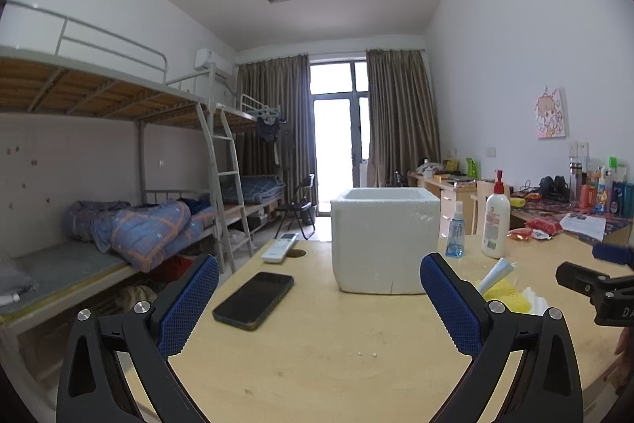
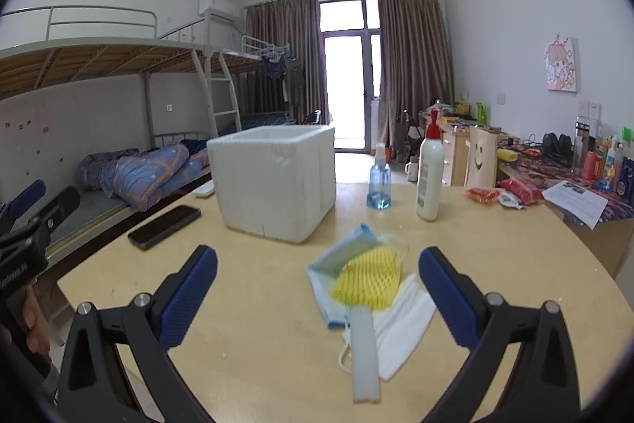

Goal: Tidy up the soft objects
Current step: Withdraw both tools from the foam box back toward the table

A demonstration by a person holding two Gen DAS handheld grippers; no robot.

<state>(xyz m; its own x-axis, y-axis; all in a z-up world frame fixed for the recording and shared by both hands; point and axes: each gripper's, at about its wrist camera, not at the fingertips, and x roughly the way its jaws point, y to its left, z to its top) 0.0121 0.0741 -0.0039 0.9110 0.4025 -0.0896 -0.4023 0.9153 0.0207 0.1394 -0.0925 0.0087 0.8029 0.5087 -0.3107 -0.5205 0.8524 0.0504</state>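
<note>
Here, in the right wrist view, the right tool (image 2: 317,264) stands wide open with nothing between its blue pads, and the pile of soft things lies on the light wooden bench (image 2: 257,343) in the lower centre of the frame, mostly inside the gap and nearer the right-hand finger. The pile holds a yellow foam net (image 2: 368,280) resting on a blue face mask (image 2: 337,264), a white face mask (image 2: 404,324) spread beneath and to the right of it, and a white foam strip (image 2: 364,351) lying across them toward the bottom edge. Beyond the pile, in the middle of the frame, sits an open white foam box (image 2: 273,177), with a black phone (image 2: 164,221) to its left and a blue spray bottle (image 2: 379,181) and a white pump bottle (image 2: 430,177) to its right. The left wrist view shows the left tool (image 1: 319,276) equally wide and empty, aimed between the phone (image 1: 253,300) and the foam box (image 1: 384,240); there the pile is only a yellow-and-white scrap (image 1: 503,292) peeking out behind the right-hand finger, at the right of the frame. That view alone shows a white remote control (image 1: 279,246) left of the box, and the other tool at the right edge.
</note>
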